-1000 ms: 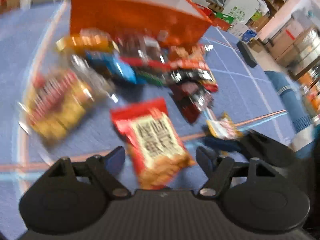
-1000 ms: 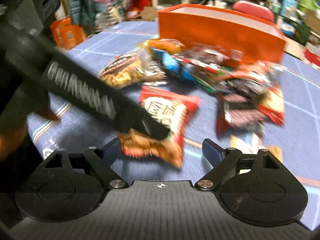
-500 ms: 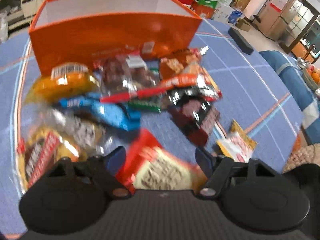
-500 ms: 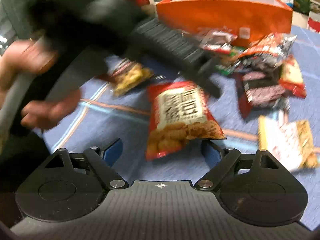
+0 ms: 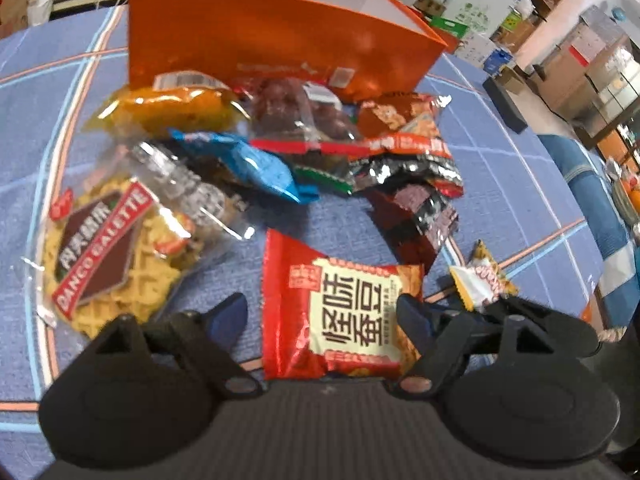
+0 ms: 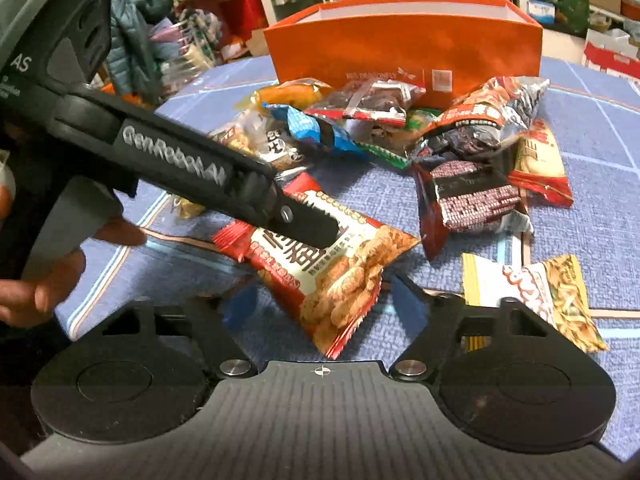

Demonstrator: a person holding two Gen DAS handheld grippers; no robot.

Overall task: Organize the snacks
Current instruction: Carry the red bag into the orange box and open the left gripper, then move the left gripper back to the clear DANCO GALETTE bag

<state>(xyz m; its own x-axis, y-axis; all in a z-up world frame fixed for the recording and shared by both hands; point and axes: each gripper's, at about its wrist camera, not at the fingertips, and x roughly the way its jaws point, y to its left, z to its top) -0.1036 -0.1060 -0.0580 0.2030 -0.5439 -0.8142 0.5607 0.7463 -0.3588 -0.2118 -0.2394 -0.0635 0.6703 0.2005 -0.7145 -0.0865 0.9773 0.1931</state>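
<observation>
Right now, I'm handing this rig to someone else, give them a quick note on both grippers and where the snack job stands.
Left gripper: jaws apart around the red bean snack pack, which lies on the blue cloth; the right-wrist view shows a finger over its top, but no firm pinch shows yet.
Right gripper: jaws closing, with the same pack's lower end between them, not gripped.
Orange box: stands behind the pile; no snack visibly inside.
Pile: waffle bag, blue packet, dark wafer pack and others loose in front of the box; a small yellow-white packet sits apart.
Done: nothing visibly sorted. Left: everything.

left gripper (image 5: 320,316) parted, right gripper (image 6: 320,304) closing
</observation>
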